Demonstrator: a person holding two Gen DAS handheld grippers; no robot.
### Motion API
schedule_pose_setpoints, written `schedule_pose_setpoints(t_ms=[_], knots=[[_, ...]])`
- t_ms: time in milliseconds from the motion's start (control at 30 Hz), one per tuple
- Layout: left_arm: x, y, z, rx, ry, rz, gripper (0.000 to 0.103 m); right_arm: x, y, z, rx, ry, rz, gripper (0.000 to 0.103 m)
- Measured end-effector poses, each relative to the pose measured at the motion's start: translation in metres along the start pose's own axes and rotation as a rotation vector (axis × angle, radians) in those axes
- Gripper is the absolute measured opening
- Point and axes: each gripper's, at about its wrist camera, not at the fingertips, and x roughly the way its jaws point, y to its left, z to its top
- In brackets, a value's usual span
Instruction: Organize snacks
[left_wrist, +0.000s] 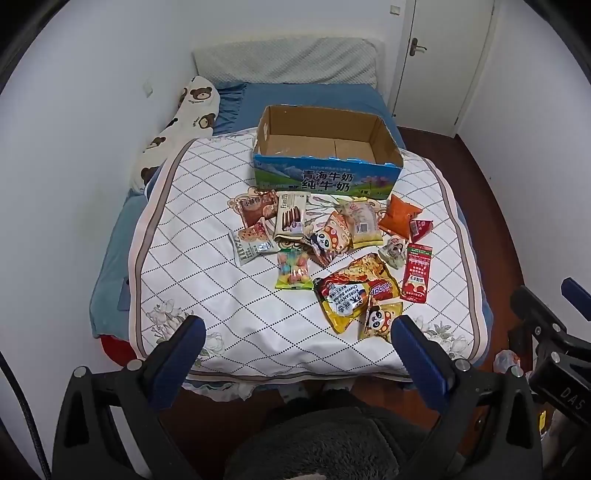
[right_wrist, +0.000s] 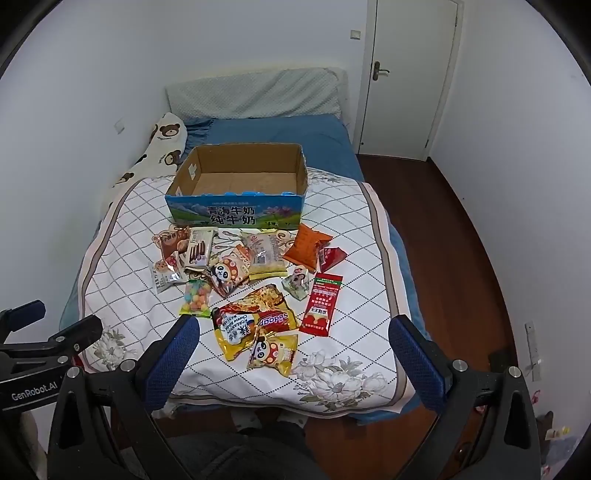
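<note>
Left tool (left_wrist: 295, 328) and right tool (right_wrist: 293, 326) gape wide (holding nothing).

Open brown cardboard box (left_wrist: 327, 147) is matt inside, with glossy blue print outside. The crinkled plastic snack packets (right_wrist: 255, 321) shine. White quilted cloth bedcover (right_wrist: 122, 236) looks soft; dark wooden floor (right_wrist: 454, 236) gleams smoothly.

Dim, even indoor light; soft shadows, sharp centres, strong fisheye bending, dark vignetted corners.
</note>
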Motion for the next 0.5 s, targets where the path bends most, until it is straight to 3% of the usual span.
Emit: schedule_pose_setpoints(t_ms=[500], knots=[[0.0027, 0.0028, -0.0008, -0.010, 0.007, -0.004, 0.103, -0.0019, 0.0066, 0.0051, -0.007, 0.005, -0.001, 0.103]])
